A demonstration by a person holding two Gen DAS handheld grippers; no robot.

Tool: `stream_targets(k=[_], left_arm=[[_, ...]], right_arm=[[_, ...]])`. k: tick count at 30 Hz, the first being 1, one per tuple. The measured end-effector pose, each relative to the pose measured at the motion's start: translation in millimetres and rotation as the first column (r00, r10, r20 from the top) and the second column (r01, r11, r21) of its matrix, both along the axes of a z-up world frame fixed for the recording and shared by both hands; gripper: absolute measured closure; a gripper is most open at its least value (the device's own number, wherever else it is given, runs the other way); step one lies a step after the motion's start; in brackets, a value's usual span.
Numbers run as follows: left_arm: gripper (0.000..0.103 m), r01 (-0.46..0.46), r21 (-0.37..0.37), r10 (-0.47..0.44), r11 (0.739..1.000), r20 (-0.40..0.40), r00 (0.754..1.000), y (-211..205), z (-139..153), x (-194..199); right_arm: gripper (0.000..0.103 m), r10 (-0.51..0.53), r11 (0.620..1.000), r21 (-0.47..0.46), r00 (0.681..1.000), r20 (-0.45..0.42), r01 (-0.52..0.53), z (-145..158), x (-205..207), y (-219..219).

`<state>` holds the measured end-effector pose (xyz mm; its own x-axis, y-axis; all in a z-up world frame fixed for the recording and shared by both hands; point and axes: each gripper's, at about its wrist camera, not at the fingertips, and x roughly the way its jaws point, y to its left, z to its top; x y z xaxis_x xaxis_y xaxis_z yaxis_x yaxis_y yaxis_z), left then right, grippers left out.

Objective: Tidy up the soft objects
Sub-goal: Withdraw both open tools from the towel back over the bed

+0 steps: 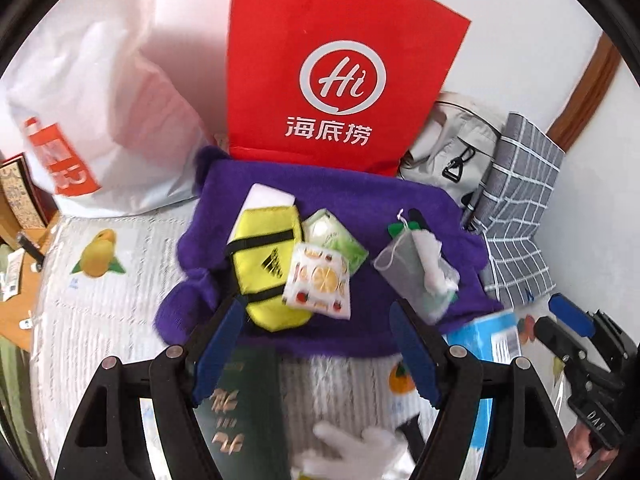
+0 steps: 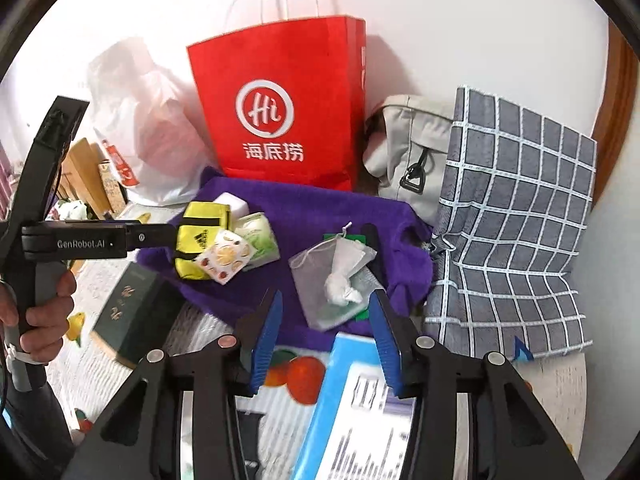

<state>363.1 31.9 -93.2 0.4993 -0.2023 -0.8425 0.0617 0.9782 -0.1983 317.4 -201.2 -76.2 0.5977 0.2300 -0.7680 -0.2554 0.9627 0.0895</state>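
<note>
A purple fuzzy cloth is spread on the quilted bed cover. On it lie a yellow pouch, a fruit-print tissue pack, a green tissue pack, a white block and a mesh drawstring bag with white stuff inside. My left gripper hangs open above the cloth's near edge, over a dark green box. My right gripper is open with nothing between its pads, just short of the mesh bag and above a blue box.
A red paper bag stands behind the cloth, with a white plastic bag to its left. A grey bag and a grey checked cloth are on the right. A hand holds the left gripper's handle.
</note>
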Motion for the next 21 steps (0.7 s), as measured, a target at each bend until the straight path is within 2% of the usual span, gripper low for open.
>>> stream_targets(k=[2, 4, 12, 21], left_arm=[[0.028, -0.014, 0.007, 0.014, 1.000, 0.006, 1.000, 6.2, 3.5, -13.7], [0.028, -0.032, 0.011, 0.031, 0.999, 0.010, 0.999, 14.1, 7.5, -29.6], [0.028, -0.067, 0.000, 0.067, 0.998, 0.022, 0.998, 33.0, 15.8, -79.1], [0.028, -0.071, -0.006, 0.071, 0.997, 0.005, 0.997, 37.8, -2.6, -118.2]], right_arm=[[0.061, 0.008, 1.000, 0.006, 1.000, 0.003, -0.008, 2.1, -11.4, 3.2], [0.069, 0.017, 1.000, 0.001, 1.000, 0.000, -0.017, 2.0, -26.1, 7.7], [0.076, 0.059, 0.997, 0.044, 0.997, -0.059, -0.057, -15.0, -78.9, 18.0], [0.076, 0.126, 0.991, 0.055, 0.982, -0.141, -0.120, -59.1, -124.9, 30.9]])
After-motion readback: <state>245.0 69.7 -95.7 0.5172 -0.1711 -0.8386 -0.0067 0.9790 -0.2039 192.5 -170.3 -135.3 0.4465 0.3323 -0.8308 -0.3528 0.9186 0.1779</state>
